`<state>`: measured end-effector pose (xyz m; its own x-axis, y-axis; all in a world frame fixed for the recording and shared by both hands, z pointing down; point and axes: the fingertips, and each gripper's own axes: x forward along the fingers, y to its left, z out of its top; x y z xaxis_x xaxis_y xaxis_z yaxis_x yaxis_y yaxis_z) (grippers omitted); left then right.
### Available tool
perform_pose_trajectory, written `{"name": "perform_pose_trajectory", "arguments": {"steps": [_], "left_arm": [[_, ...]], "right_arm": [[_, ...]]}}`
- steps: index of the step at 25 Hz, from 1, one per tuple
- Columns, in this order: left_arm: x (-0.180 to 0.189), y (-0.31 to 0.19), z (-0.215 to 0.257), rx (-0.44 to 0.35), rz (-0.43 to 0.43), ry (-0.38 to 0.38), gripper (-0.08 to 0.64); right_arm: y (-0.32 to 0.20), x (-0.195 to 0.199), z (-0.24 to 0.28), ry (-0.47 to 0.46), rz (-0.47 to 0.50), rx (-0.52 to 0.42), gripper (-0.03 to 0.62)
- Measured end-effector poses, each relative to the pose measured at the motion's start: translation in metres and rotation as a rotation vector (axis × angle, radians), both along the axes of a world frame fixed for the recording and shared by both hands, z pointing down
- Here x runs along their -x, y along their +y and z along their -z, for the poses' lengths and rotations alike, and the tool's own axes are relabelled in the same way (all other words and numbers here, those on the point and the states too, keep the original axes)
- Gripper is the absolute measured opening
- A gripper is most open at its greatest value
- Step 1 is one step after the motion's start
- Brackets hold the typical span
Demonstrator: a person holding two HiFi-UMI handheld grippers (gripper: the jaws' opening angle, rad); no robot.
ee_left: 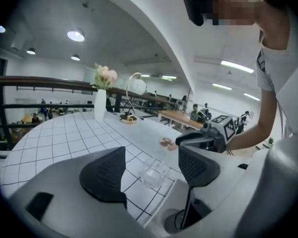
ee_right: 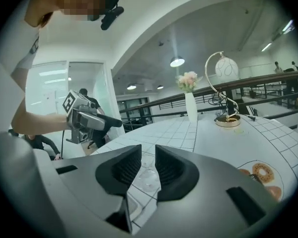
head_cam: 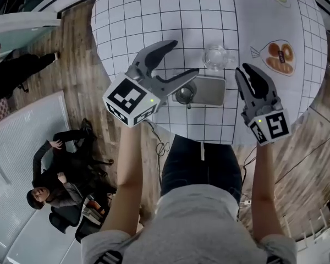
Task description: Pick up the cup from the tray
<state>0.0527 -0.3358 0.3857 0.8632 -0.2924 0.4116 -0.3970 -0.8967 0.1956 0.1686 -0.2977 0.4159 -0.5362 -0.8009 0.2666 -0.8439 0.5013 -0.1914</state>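
A clear glass cup [head_cam: 215,56] stands on the gridded tablecloth just beyond a flat metal tray [head_cam: 209,91]. A small round metal vessel [head_cam: 185,95] sits at the tray's left end. My left gripper [head_cam: 182,58] hovers over that end, jaws wide open and empty. In the left gripper view, the glass cup [ee_left: 154,172] shows between the left gripper's [ee_left: 151,170] pads, farther off on the table. My right gripper [head_cam: 252,76] hangs right of the tray. Its jaws stand a narrow gap apart, opening, nothing between them. The glass cup [ee_right: 149,178] shows through the right gripper's [ee_right: 148,170] gap.
A printed picture of doughnuts [head_cam: 279,58] lies at the table's right. A white vase with flowers [ee_left: 100,105] and a small lamp [ee_left: 131,103] stand on the far side. The table's near edge runs just behind the tray. People sit on the floor at lower left [head_cam: 55,175].
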Motion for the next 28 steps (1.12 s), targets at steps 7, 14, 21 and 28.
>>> {"name": "perform_pose_trajectory", "arguments": {"steps": [7,14,21,28], "left_arm": [[0.038,0.051,0.015,0.022,0.169,0.075,0.302],[0.080,0.086,0.011,0.063,0.307,0.149,0.304],[0.103,0.101,0.008,-0.112,0.515,0.122,0.302],[0.109,0.121,-0.001,-0.078,0.541,0.140,0.295]], "right_arm": [[0.048,0.060,0.003,-0.063,0.055,0.044,0.072],[0.083,0.095,-0.018,0.041,0.052,0.077,0.072],[0.115,0.128,-0.062,0.101,0.091,0.207,0.075],[0.124,0.159,-0.083,0.155,0.105,0.256,0.107]]}}
